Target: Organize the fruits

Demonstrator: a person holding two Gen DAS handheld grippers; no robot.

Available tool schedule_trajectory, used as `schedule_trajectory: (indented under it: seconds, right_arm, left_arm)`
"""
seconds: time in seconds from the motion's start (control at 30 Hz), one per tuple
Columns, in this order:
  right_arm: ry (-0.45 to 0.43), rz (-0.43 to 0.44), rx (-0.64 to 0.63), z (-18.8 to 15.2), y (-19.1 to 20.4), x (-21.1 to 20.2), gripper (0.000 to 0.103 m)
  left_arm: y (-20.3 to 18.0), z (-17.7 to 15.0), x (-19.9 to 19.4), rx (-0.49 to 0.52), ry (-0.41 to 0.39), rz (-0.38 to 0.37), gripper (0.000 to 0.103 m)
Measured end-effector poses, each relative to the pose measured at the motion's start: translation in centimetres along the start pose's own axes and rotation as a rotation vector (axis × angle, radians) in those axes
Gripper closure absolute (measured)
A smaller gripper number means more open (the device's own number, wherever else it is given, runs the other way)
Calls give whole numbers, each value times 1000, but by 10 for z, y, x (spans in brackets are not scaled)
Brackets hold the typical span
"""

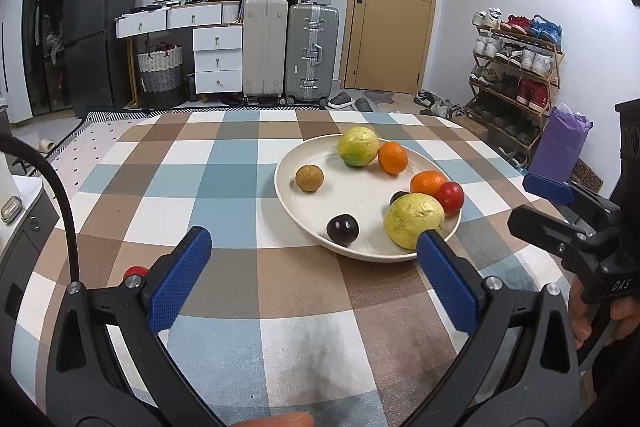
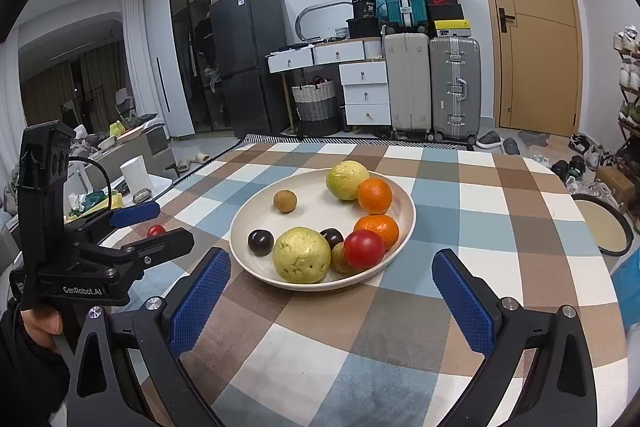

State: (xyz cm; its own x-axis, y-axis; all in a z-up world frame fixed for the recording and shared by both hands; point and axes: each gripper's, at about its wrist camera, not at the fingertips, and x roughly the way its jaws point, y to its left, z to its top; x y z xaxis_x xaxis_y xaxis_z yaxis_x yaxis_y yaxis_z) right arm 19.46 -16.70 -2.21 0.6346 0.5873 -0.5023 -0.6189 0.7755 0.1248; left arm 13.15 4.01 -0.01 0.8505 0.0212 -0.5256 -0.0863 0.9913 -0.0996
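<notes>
Both claws, left (image 1: 314,267) and right (image 2: 332,291), gape wide, holding nothing; the stray red fruit (image 2: 156,230) could roll off the bench (image 2: 460,267) if nudged.

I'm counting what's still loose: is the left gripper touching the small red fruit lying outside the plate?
Apart. The left wrist view shows the left gripper open over bare cloth, the red fruit off to its outer side. The right wrist view shows a gap too.

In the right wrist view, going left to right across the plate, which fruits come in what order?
Dark plum → brown round fruit → near yellow-green fruit → red tomato. The far yellow-green fruit, both oranges and the other fruits are left out because they overlap in left-right position.
</notes>
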Motion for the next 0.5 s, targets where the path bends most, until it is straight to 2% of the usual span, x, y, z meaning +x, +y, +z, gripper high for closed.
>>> schedule_trajectory:
  seconds: [0.5]
  right_arm:
    - [5,0,4,-1,0,-1,0]
  left_arm:
    - [-2,0,0,4,-1,-7,0]
